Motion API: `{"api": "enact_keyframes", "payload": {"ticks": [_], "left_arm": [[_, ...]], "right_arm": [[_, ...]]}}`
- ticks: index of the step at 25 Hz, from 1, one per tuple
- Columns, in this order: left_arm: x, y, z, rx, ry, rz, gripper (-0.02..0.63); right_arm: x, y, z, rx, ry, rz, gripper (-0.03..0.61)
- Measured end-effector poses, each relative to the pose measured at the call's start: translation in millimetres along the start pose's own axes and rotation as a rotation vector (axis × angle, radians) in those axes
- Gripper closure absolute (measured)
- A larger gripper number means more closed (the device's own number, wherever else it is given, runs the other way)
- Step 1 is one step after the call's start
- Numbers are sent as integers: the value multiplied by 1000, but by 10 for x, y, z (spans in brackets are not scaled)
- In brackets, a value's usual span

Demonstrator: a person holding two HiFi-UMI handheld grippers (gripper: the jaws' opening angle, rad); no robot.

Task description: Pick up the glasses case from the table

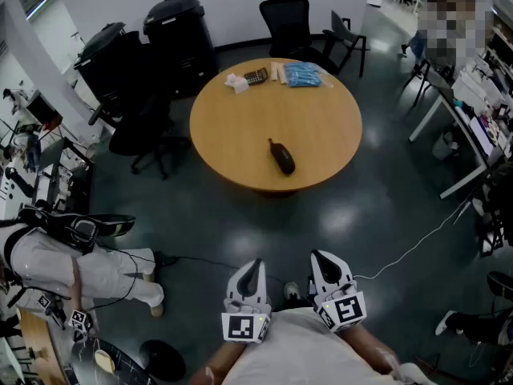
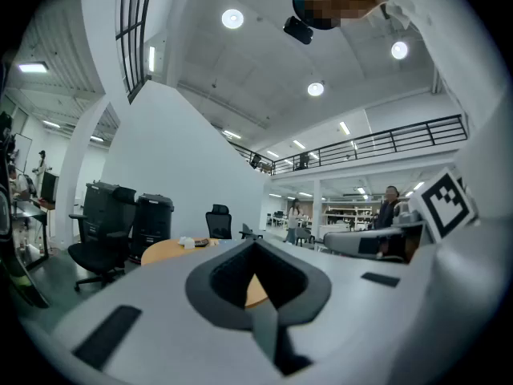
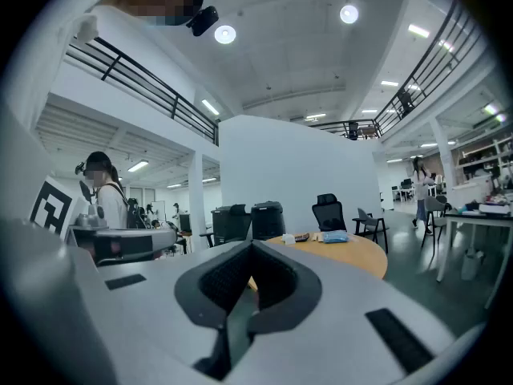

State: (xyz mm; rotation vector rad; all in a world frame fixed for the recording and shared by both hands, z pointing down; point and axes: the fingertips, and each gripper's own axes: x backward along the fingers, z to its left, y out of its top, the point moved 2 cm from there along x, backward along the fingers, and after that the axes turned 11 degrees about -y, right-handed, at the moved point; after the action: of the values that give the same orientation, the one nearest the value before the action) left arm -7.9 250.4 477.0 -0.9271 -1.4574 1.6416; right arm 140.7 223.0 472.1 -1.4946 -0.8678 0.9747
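A dark, oblong glasses case [image 1: 282,158] lies near the front edge of the round wooden table [image 1: 240,119] in the head view. My left gripper [image 1: 252,269] and right gripper [image 1: 322,264] hang side by side close to my body, well short of the table, both pointing level toward it. Each has its jaws shut with nothing between them. In the left gripper view the left gripper [image 2: 258,273] shows only a slice of tabletop [image 2: 164,249] past the jaws. In the right gripper view the right gripper [image 3: 250,273] faces the table [image 3: 357,255]; the case is hidden behind the jaws.
At the table's far side lie a white box, a dark remote [image 1: 256,76] and a blue packet [image 1: 302,74]. Black office chairs [image 1: 290,18] and two black bins [image 1: 178,32] stand behind it. A person [image 1: 72,267] sits at left. Desks [image 1: 469,127] line the right. A white cable [image 1: 417,243] crosses the floor.
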Motion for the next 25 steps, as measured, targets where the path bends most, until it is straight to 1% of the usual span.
{"api": "enact_keyframes", "payload": {"ticks": [4,12,18,21,22,25], "left_arm": [[25,70,13,8,5,-20,607],[-78,71,24,22,8,-22,607],[-173,48,49,10,25,-18,607],[-264,22,44,7,37,-15,607],[-302,8,43,1,41,-16,607],[-419,-65,35,1,50,-3,607]], "right_arm": [[29,59,-4,-8,-15,-9,563],[25,47,-102,-11,-23,1,563],[-79,48,-192,1,-6,-3,563],[-164,53,-251,6,18,3,563],[-206,44,-273,-3,34,10,563],[-354,-14,-379,-75,68,44,562]]}}
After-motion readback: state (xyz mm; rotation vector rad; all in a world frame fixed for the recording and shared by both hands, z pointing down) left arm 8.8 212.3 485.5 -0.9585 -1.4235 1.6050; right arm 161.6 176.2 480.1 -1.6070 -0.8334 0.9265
